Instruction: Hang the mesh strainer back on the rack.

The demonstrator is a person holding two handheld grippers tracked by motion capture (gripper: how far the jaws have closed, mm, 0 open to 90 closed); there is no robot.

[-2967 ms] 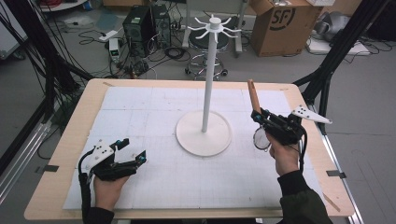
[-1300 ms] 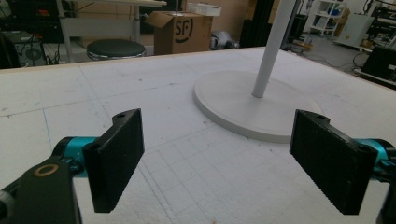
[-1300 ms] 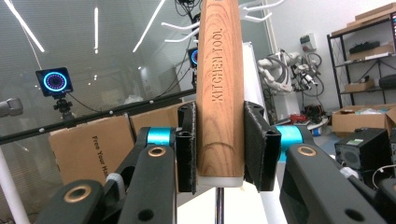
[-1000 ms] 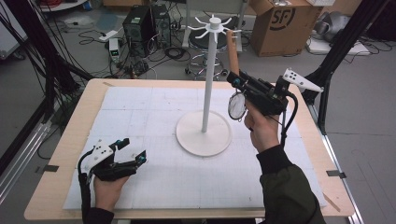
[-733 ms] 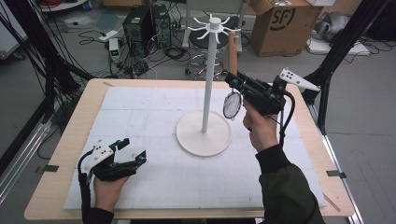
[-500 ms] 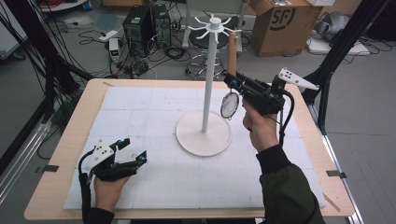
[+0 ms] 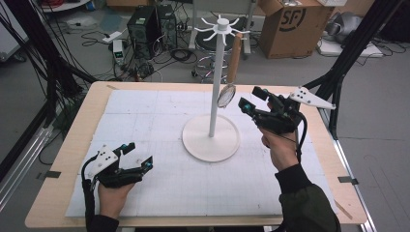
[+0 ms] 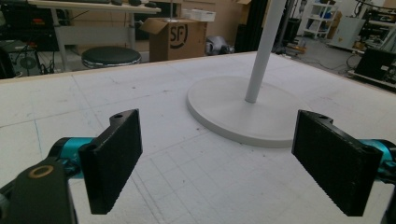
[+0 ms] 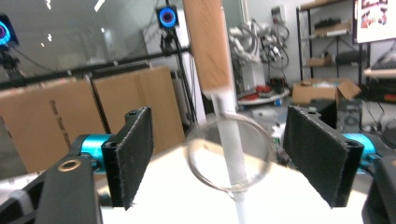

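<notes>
High view: white stand (image 7: 211,137) w/ round base sits mid tabletop (image 7: 63,159), pole up to a spoked top. A wood-handled strainer (image 7: 226,95) hangs from a spoke on the pole's right, handle up, mesh ring down, just beside the pole. Right gripper (image 7: 247,99) held off the tabletop, jaws wide apart, nothing in them, tips near the ring but apart from it. Left gripper (image 7: 138,155) rests near the front-left edge, jaws wide, empty. Right gripper view: ring (image 9: 229,154) lies between the jaws, touching neither.
</notes>
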